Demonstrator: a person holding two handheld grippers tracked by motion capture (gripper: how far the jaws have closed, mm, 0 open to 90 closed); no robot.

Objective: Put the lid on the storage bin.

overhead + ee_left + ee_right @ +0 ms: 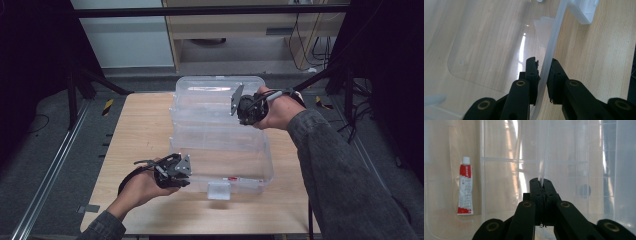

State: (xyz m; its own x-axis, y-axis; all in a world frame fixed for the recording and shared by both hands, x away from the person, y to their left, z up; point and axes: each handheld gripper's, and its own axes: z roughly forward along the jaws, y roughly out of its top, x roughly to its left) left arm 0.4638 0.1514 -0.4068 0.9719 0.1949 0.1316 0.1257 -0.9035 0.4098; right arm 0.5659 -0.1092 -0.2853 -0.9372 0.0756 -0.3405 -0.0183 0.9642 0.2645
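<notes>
A clear plastic storage box (220,150) stands on the wooden table (142,130). Its clear lid (210,95) is tilted up at the far side. My right gripper (246,109) is shut on the lid's thin edge (543,157), seen between the jaws in the right gripper view (541,181). My left gripper (176,171) sits at the box's near left corner, and in the left gripper view (543,62) its jaws are shut on the box's rim (551,42). A red and white tube (465,186) lies on the box's floor, left of the right jaws.
A white latch (219,190) hangs at the front of the box, near the table's front edge. Black frame legs (80,80) stand at both far corners. A rail (50,170) runs along the floor at the left.
</notes>
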